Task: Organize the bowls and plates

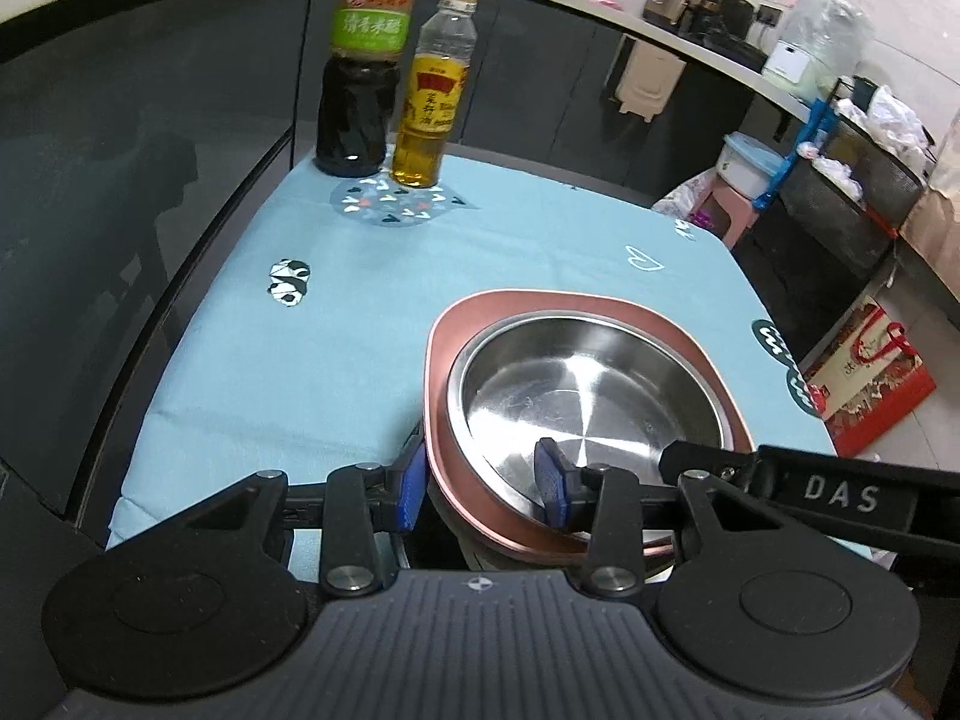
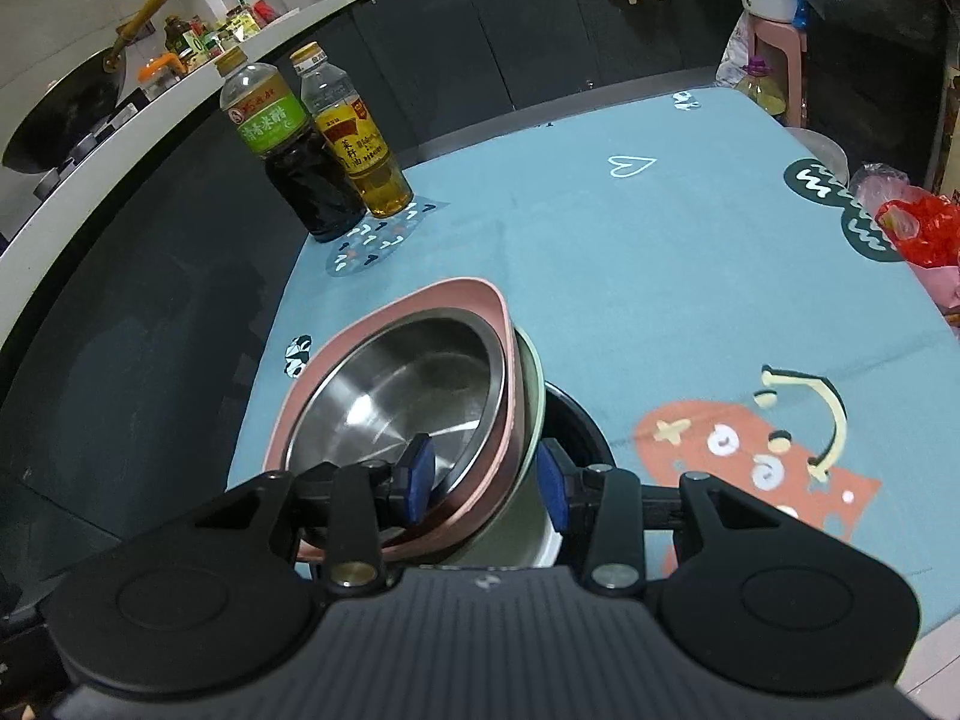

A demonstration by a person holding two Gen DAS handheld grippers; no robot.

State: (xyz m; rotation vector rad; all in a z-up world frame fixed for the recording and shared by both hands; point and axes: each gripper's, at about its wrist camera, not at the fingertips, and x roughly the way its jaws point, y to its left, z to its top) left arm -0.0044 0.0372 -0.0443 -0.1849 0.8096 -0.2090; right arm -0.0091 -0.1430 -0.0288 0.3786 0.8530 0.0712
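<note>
A steel bowl sits nested in a pink plate on the blue tablecloth. My left gripper straddles the near rim of this stack, one blue pad outside the pink plate, the other inside the steel bowl. In the right wrist view the steel bowl and pink plate rest tilted on a pale green bowl over a dark dish. My right gripper straddles the rims, one pad inside the steel bowl, one outside the green bowl. Whether the pads press on the rims is unclear.
A dark vinegar bottle and a yellow oil bottle stand at the table's far left corner. A red bag lies at the right edge. Dark cabinets and a counter run behind. A pink stool stands beyond the table.
</note>
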